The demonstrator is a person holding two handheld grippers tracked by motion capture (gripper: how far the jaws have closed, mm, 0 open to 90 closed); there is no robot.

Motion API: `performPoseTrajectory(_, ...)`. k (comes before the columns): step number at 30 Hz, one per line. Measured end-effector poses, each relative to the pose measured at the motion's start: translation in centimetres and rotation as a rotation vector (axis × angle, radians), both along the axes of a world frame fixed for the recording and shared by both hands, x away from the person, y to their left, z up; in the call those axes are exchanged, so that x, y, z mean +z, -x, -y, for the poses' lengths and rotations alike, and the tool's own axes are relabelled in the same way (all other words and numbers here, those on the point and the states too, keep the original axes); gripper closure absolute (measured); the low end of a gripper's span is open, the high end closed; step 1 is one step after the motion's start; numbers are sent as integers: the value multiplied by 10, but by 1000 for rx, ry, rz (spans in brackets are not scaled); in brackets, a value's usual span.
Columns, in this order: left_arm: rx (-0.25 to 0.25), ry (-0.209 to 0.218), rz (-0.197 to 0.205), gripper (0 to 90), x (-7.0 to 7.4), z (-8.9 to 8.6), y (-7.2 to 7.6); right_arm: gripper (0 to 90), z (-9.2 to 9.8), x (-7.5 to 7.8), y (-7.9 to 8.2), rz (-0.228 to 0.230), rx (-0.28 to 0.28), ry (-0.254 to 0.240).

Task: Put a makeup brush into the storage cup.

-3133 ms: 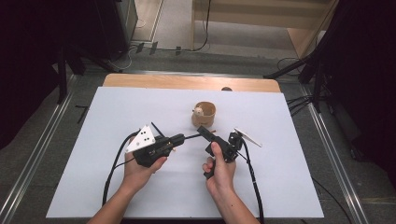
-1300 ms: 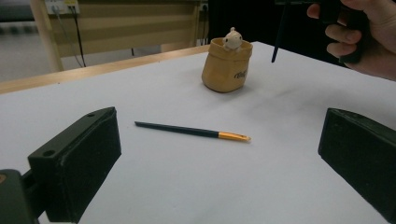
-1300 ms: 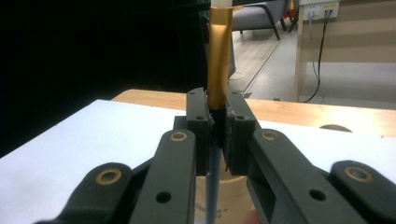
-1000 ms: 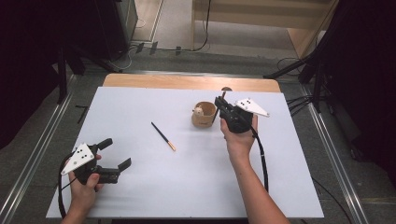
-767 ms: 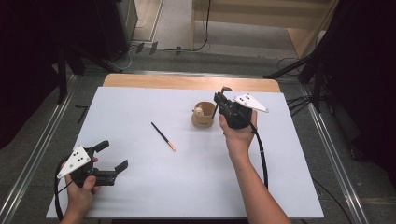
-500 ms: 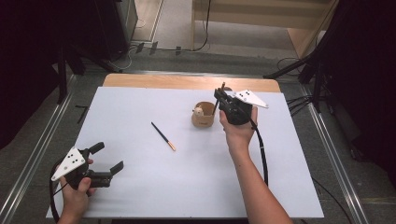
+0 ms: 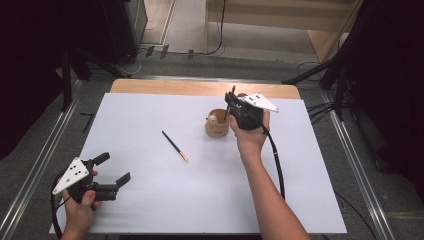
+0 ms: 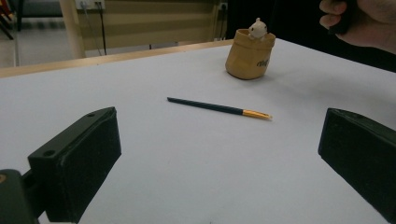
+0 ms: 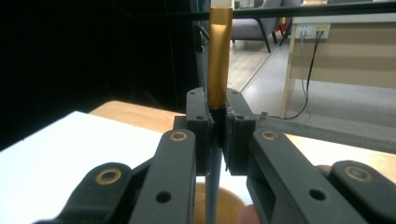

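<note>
White table [image 7: 150, 200]: dark pen [image 7: 174, 146] (gold-tipped) lying flat.

**Count of the things on the table**

There are two pens: one pen [image 7: 175, 146] lies on the table [image 7: 150, 120], dark with a gold end, and a second pen [image 9: 218, 60] stands upright in the right claw [image 7: 231, 106]. There is one tan cup [image 7: 217, 125], and one small white figure [image 8: 257, 29] sits in it. There are two claws; the other is the left claw [image 7: 111, 170]. Two hands hold them.
</note>
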State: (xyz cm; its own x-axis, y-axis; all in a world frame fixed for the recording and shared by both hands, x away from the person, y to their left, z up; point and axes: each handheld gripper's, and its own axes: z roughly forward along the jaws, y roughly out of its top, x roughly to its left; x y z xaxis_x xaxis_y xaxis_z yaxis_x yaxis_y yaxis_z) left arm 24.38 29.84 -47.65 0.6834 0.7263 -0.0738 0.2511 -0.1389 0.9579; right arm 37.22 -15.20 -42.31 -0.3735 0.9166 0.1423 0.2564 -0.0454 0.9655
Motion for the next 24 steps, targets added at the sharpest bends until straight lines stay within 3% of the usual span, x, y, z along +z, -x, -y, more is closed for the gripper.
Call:
performPoseTrajectory(17,3,-9,1,0,-1,1,0,840,-5,-35,-12,-71,3,52)
performPoseTrajectory(24,6,-8,1,0,-1,1,-1,840,-10,-42,-12,-87,15,72)
